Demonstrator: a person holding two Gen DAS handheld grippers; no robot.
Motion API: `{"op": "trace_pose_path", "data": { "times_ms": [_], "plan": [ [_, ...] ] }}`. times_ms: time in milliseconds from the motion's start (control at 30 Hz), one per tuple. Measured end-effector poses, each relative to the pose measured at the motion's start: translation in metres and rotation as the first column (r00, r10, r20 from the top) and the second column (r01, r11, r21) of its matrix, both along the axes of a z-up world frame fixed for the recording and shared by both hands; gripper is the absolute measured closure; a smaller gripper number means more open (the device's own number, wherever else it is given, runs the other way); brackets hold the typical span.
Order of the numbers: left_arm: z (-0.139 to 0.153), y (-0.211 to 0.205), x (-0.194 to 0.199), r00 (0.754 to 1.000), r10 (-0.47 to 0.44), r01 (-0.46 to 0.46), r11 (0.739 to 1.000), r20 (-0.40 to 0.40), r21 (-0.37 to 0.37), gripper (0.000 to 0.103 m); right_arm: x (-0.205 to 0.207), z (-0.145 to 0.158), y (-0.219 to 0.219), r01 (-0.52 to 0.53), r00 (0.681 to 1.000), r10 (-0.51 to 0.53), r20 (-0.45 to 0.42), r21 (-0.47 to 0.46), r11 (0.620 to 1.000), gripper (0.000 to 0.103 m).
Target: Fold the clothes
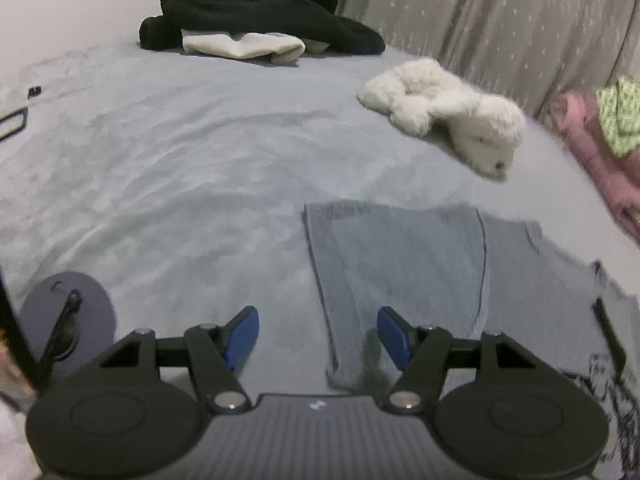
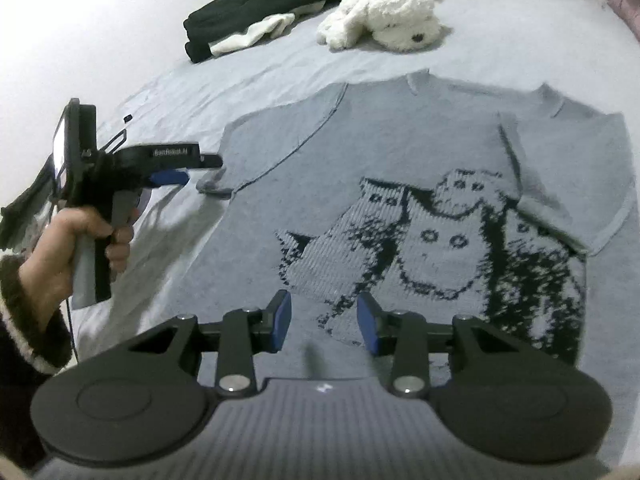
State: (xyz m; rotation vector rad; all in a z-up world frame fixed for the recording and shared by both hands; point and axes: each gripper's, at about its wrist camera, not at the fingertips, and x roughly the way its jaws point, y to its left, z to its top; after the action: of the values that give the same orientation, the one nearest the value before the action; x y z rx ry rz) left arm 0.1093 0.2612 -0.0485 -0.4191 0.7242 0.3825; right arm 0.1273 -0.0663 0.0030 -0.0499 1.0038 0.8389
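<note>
At the bottom of the frame the right gripper (image 2: 323, 322) is seen with jaws parted and empty above the grey sweater (image 2: 400, 208), spread mid-frame, sleeves folded in. The left gripper (image 1: 318, 338), open, holds nothing; further folding is judged outstanding.

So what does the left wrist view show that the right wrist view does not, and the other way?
Left only: a pink item beside the curtain and a purple disc.
Right only: the sweater's cat picture, and the hand holding the left gripper near a sleeve.
Both: the grey sweater, white plush dog, black clothes, bed.
</note>
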Motion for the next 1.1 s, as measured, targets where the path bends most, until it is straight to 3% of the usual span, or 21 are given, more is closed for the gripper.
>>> {"op": "trace_pose_path", "data": {
  "times_ms": [200, 300, 367, 433, 500, 633, 767, 900, 1100],
  "plan": [
    [-0.011, -0.001, 0.008, 0.997, 0.037, -0.038, 0.999, 0.069, 0.01, 0.042, 0.002, -0.009, -0.004, 0.025, 0.999, -0.025, -0.037, 0.006, 1.0, 0.062],
    [-0.013, -0.006, 0.01, 0.995, 0.016, -0.016, 1.0, 0.095, -0.001, 0.058, 0.004, -0.011, -0.009, 0.05, 0.997, -0.048, -0.057, 0.027, 0.998, 0.062],
    [-0.015, -0.009, 0.012, 0.995, 0.001, -0.002, 1.0, 0.103, 0.002, 0.062, 0.006, -0.012, -0.011, 0.065, 0.996, -0.062, -0.068, 0.039, 0.997, 0.062],
    [-0.018, -0.011, 0.013, 0.994, -0.009, 0.009, 1.0, 0.111, -0.003, 0.087, 0.008, -0.012, -0.013, 0.079, 0.994, -0.075, -0.074, 0.052, 0.996, 0.062],
    [-0.019, -0.01, 0.013, 0.991, -0.008, 0.012, 1.0, 0.133, -0.027, 0.097, 0.011, -0.012, -0.014, 0.092, 0.993, -0.087, -0.076, 0.066, 0.994, 0.062],
    [-0.01, -0.018, 0.011, 0.98, -0.019, 0.027, 0.999, 0.198, -0.04, 0.097, 0.018, -0.009, -0.013, 0.117, 0.992, -0.112, -0.056, 0.092, 0.989, 0.062],
    [0.003, -0.037, 0.016, 0.965, -0.09, 0.102, 0.994, 0.246, -0.036, 0.097, 0.032, -0.006, -0.014, 0.152, 0.988, -0.143, -0.064, 0.148, 0.977, 0.062],
    [0.009, -0.061, 0.021, 0.948, -0.166, 0.18, 0.983, 0.27, -0.029, 0.097, 0.051, -0.005, -0.014, 0.199, 0.978, -0.178, -0.104, 0.24, 0.95, 0.061],
    [0.006, -0.098, 0.031, 0.92, -0.282, 0.302, 0.953, 0.271, -0.033, 0.097, 0.068, -0.014, -0.014, 0.27, 0.959, -0.229, -0.164, 0.303, 0.914, 0.061]
  ]
}}
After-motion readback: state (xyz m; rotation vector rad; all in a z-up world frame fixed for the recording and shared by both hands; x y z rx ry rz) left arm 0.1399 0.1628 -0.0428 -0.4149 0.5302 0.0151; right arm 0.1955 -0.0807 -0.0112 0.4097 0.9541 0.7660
